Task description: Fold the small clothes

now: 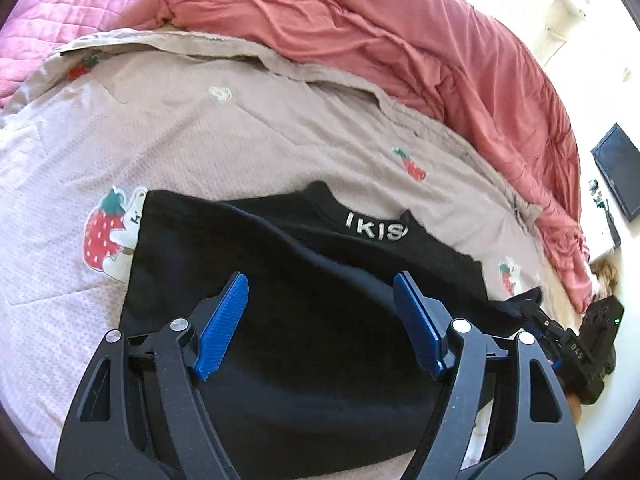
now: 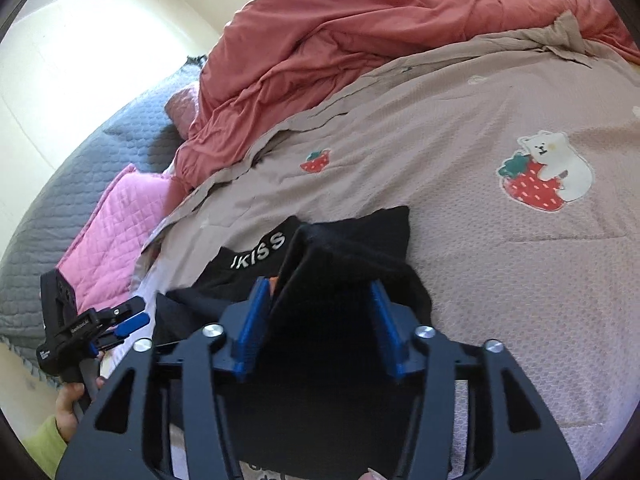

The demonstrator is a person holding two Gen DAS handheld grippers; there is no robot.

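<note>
The left gripper (image 1: 320, 296) hangs spread wide above the black knit garment with white lettering (image 1: 280, 272), holding nothing. The right gripper (image 2: 318, 300) stands half open; a raised fold of that cloth leans against its nine-o'clock finger (image 2: 252, 328), unpinched.

1. Black knit garment (image 1: 304, 280) with white lettering at its neckband.
2. Pale pinkish-beige textured bedspread (image 2: 500, 280) printed with red strawberries and a white bear.
3. Plain coral-red crumpled duvet (image 1: 400, 40).
4. Pink diamond-quilted pad (image 2: 116, 232).
5. Grey quilted cover (image 2: 60, 184).

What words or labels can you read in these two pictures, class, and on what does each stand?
"IKIS": white letters on the collar of the black garment, left wrist view.
"JKISS": the same collar lettering, right wrist view; first letter uncertain.
"DAS": on the right gripper's body.
Label on the left gripper's body: too small to read.
</note>
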